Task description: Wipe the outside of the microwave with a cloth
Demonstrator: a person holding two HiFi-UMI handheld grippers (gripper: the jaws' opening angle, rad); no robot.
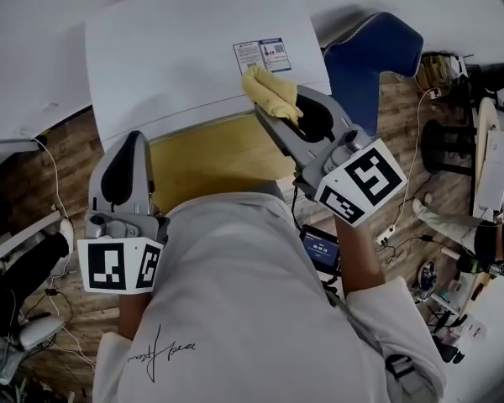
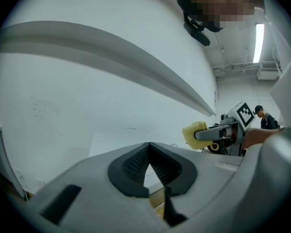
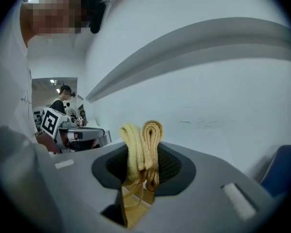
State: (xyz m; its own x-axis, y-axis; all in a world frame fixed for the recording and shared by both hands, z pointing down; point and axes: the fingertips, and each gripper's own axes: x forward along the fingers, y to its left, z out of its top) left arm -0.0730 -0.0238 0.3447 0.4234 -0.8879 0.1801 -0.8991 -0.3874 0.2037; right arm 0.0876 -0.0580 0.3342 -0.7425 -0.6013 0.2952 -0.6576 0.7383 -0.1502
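**Head view.** The white box-shaped microwave (image 1: 176, 49) fills the upper centre. The right gripper (image 1: 273, 114) holds the folded yellow cloth (image 1: 271, 91) on the front right part of the top panel, just below a printed label sticker (image 1: 262, 54). The left gripper (image 1: 128, 145) sits near the front left corner, apart from the cloth.

**Left gripper view.** The left gripper (image 2: 149, 152) has its dark ribbed pads (image 2: 131, 164) meeting at the tips, with nothing between them. The white casing (image 2: 87, 96) lies directly ahead. The cloth (image 2: 194, 134) shows at the right, clamped in the other tool.

**Right gripper view.** The right gripper (image 3: 143, 161) is clamped on the cloth (image 3: 141, 142), which stands above the pads in two rolled folds. The casing (image 3: 223, 91) lies close in front.

**Procedure, as judged.**
- The wiping stroke on the top panel appears to be in hand.
- Present the cloth folds flat to the surface, not the jaw tips, to avoid scratching.
- Apply even pressure and work in overlapping passes.
- Brace the casing with the left gripper if it shifts.
- Maintain the clamp; a loose fold may slip out.
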